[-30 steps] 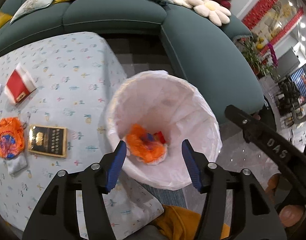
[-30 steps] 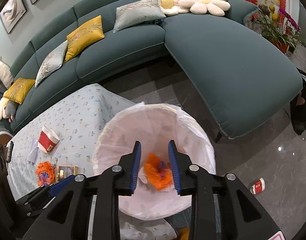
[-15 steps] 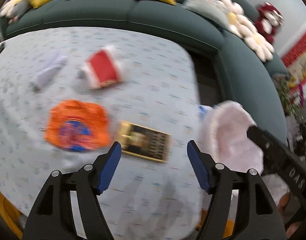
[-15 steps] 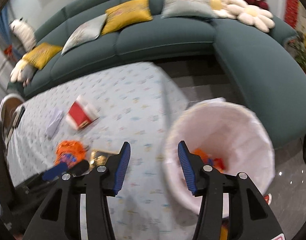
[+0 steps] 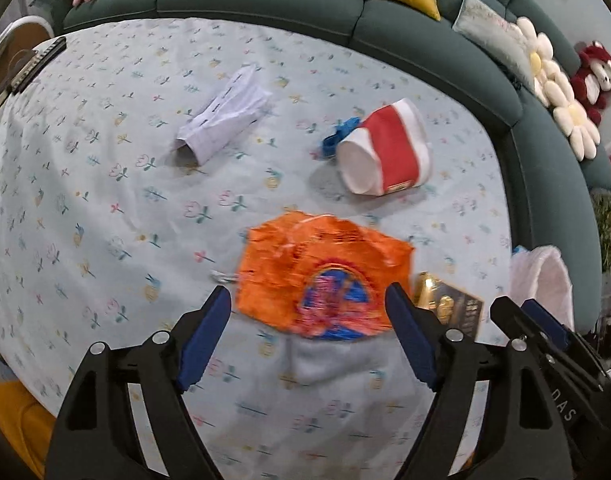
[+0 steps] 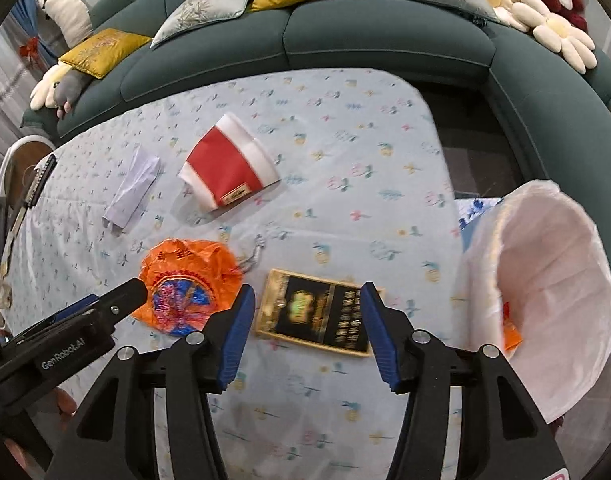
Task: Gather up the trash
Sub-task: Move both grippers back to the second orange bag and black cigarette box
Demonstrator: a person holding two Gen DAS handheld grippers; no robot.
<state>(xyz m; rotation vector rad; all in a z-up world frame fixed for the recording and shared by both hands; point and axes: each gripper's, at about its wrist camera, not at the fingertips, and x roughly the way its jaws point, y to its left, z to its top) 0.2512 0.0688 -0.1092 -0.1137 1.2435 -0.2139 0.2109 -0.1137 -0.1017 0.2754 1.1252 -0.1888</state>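
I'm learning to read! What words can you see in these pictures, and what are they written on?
"GenRobot.AI": on the left gripper, seen from the right one.
"DAS": on the right gripper, seen from the left one.
Gold writing on the black packet: too blurred to read.
Print on the orange bag: too blurred.
Small label on the red and white cup: too small.

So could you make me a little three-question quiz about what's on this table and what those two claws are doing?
1. True or false: the left claw grips the orange wrapper.
2. Which piece lies in front of the right claw? A) red-and-white cup B) black-and-gold packet C) folded white paper
3. Fill in: the white-lined bin stands off the table's ____ side in the right wrist view.

Key: 1 false, its jaws are opening, pressing on nothing; 2 B; 3 right.
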